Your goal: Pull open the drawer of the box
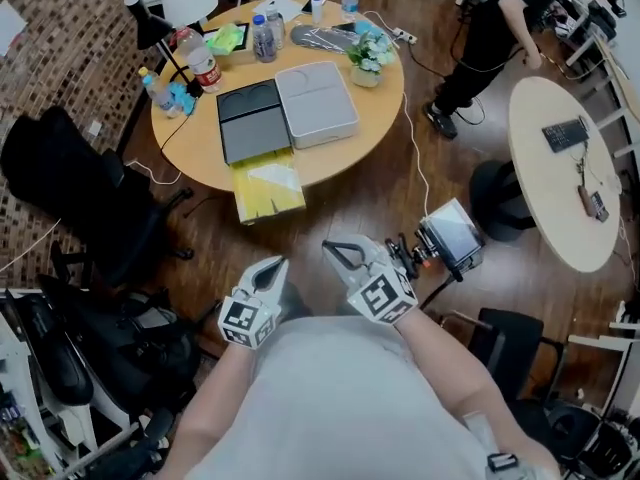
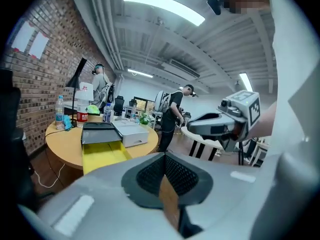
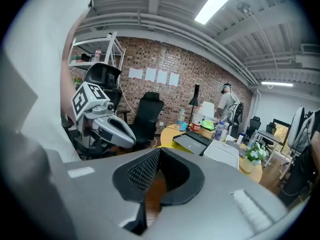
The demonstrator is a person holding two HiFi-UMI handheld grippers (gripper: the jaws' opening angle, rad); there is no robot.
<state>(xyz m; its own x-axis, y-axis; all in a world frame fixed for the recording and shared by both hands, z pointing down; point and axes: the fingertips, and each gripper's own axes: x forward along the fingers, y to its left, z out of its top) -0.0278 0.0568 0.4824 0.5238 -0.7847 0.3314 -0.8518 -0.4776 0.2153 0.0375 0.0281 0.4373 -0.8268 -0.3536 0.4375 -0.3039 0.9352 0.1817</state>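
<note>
Here the left gripper (image 1: 270, 268) and the right gripper (image 1: 343, 256) hang close to the person's body, well apart from the round table (image 1: 378, 106), each with its jaws pressed together on nothing. The box (image 1: 288, 113) sits on that table, its yellow drawer (image 1: 268, 190) pulled out over the edge

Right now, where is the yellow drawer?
In the head view, upper centre-left: the yellow drawer juts out of the dark grey box, overhanging the round wooden table's near edge.
</note>
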